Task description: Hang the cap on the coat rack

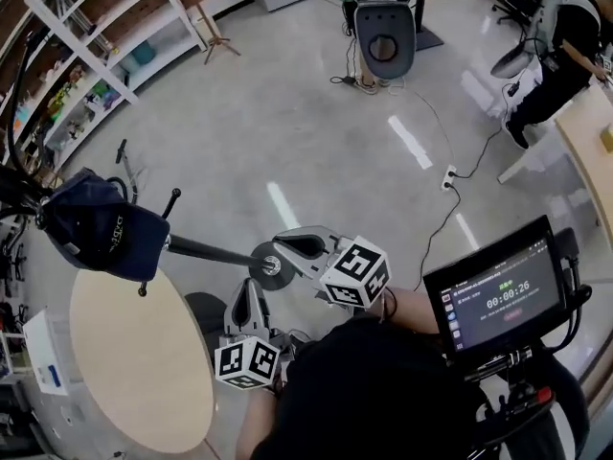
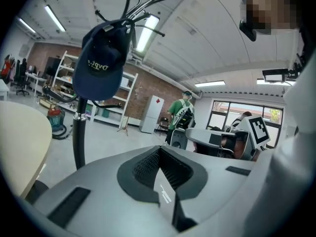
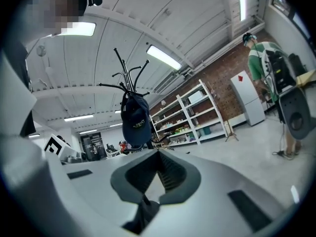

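Cap [image 1: 101, 233]: hung on rack [image 1: 206, 250], over worktop's [image 1: 134, 372] far edge.
Left tongs [image 2: 160, 162]: together, empty.
Right tongs [image 3: 159, 164]: together, empty, near rack's foot.
Around: shelves [image 1: 96, 56], floor cable [image 1: 450, 199].

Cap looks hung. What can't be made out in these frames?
- Where the cap catches on the coat rack: in the head view the cap's own crown covers the spot; in the right gripper view it is too small.
- Coat rack's foot: in the left gripper view the left gripper body blocks it.
- Cap's lettering: too small to read in every view.
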Demonstrator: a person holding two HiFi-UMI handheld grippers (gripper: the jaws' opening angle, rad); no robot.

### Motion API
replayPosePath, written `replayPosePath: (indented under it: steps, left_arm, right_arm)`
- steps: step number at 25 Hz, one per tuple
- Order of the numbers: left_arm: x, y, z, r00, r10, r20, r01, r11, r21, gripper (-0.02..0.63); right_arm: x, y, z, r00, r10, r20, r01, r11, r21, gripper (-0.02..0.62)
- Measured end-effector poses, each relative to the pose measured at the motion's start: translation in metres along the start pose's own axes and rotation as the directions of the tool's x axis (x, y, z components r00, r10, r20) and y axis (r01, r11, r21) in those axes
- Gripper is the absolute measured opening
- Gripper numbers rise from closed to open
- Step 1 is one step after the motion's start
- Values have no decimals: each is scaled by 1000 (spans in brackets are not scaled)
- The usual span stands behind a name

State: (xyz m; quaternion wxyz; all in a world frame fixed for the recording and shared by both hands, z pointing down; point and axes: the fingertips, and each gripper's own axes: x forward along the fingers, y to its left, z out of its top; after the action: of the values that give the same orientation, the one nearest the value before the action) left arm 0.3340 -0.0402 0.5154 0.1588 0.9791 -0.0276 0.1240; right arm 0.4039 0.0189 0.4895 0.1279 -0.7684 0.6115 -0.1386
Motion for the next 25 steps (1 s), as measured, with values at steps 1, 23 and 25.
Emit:
replayPosePath:
  steps: [1, 23, 25]
  left_arm:
    - [1, -1, -2, 1000, -2, -10, 2, 1000, -1, 6]
    - [-38, 53, 40, 971, 184, 150, -190, 981, 27, 6]
    - [-31, 54, 52, 969, 164, 186, -175, 984, 42, 6]
  right_arm:
    - [-1, -1, -1, 1000, -5, -3, 5, 1000, -2, 3]
    - [44, 11, 19, 997, 79, 4, -79, 993, -89, 3]
    - [42, 0, 29, 999, 50, 13, -48, 992, -117, 3]
